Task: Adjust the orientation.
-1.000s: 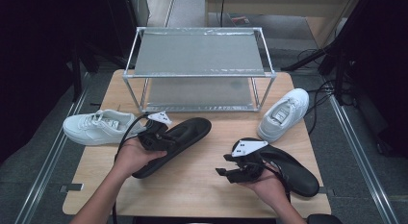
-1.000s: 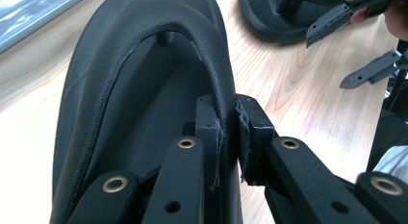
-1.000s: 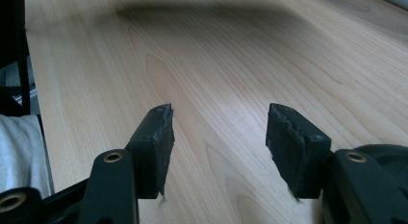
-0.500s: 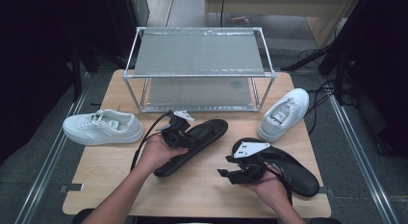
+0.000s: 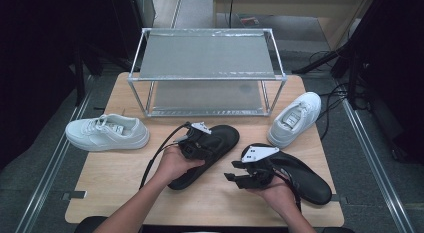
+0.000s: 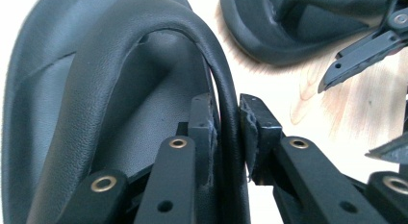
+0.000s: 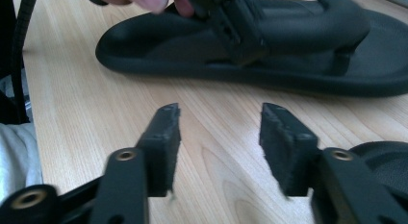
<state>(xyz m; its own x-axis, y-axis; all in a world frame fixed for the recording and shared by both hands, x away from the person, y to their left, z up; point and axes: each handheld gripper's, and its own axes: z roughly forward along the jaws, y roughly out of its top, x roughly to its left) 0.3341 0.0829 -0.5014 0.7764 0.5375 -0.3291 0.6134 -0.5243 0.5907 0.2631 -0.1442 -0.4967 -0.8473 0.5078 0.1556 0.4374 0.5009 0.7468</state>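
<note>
Between the left gripper [image 6: 226,132] fingers [image 6: 202,123] runs the strap of the black rubber thong sandal [image 5: 207,155]; the fingers have just been opening, though they look closed on it. This sandal's long axis slants toward the metal two-tier rack [image 5: 207,73] at the pale wooden counter's [image 5: 115,173] far side. The right gripper [image 7: 219,137], empty with fingers half-spread and just narrowing, hovers nearby, its hand over the second black sandal [image 5: 300,175]; white sneakers [image 5: 107,133] flank.
</note>
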